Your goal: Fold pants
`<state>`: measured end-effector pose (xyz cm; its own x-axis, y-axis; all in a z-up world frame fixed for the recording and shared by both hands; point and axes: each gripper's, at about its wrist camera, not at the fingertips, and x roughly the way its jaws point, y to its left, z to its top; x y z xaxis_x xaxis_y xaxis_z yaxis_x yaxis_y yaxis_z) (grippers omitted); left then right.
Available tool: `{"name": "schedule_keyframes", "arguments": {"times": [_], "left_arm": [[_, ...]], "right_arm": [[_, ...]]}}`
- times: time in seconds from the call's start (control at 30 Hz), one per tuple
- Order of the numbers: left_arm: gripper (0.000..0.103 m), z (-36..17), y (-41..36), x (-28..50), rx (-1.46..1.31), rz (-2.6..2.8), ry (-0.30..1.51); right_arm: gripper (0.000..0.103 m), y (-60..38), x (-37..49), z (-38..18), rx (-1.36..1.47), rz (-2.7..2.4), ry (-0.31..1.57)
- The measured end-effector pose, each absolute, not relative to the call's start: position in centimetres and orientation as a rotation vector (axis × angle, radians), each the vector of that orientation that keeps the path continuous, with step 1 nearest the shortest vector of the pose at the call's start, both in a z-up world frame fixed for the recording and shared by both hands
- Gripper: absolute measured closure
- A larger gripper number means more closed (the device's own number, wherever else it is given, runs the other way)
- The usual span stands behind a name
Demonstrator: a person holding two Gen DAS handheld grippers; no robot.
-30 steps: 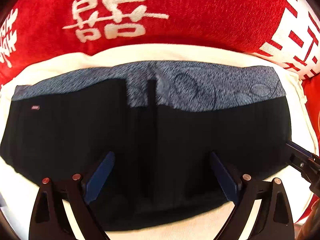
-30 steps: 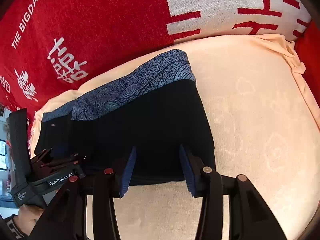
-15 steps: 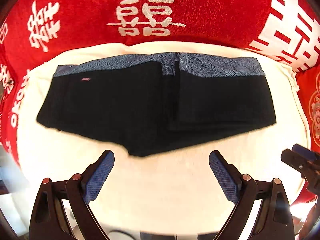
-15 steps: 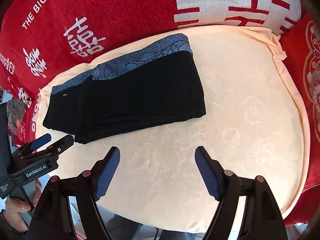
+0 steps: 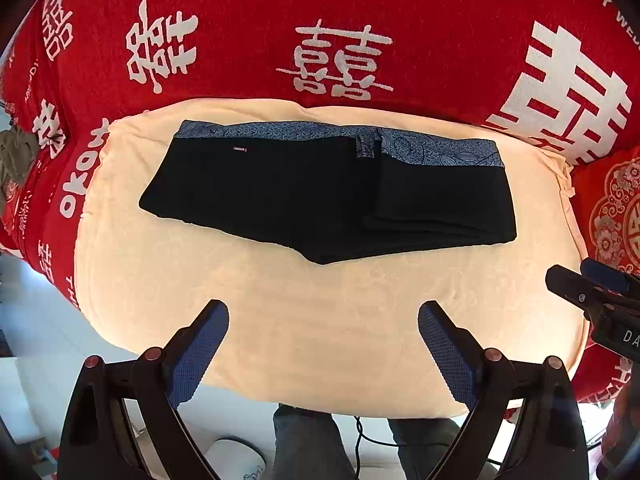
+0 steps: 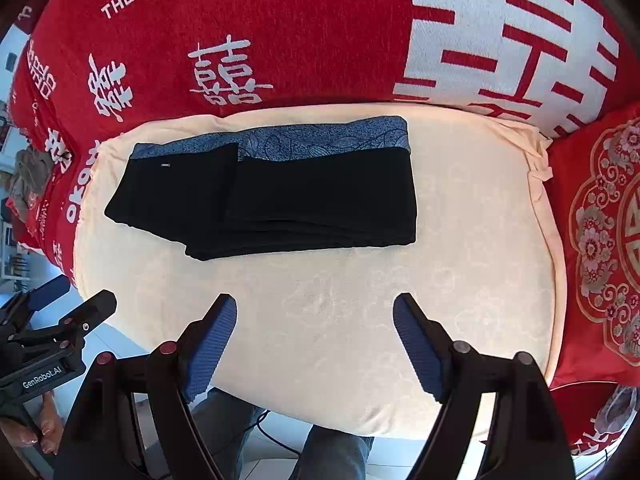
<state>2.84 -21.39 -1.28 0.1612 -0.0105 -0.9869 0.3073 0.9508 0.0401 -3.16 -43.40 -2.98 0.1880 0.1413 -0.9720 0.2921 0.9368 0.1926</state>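
The black pants with a blue patterned waistband lie folded flat on the cream cushion, its rear half; they also show in the right wrist view. My left gripper is open and empty, held above the cushion's front edge, well clear of the pants. My right gripper is open and empty, also above the cushion's front edge. Each gripper shows at the side of the other's view: the right one, the left one.
A red blanket with white characters covers the sofa back behind the cushion. A red embroidered pillow stands at the right. The person's legs and the floor are below the cushion's front edge.
Both grippers have pulled back and up from the pants to the cushion's front edge. The right gripper's jaws have opened wider. The pants lie still.
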Motion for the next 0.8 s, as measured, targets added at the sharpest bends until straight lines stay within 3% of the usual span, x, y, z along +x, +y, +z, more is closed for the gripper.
{"name": "schedule_keyframes", "arguments": {"times": [0.43,0.57,0.8], "left_arm": [[0.006,-2.2,-6.3,7.3,0.216,-0.268,1.419],[0.006,-2.6,-3.5,8.4,0.228,-0.258,1.423],[0.006,-4.0,-2.1,10.2,0.040,-0.221,1.457]], "right_arm": [[0.019,-28.3,-2.9,-4.3,0.417,-0.165,1.485],[0.019,-25.2,-3.1,-3.9,0.523,-0.138,1.508],[0.019,-25.0,-1.6,-2.0,0.359,-0.141,1.539]]}}
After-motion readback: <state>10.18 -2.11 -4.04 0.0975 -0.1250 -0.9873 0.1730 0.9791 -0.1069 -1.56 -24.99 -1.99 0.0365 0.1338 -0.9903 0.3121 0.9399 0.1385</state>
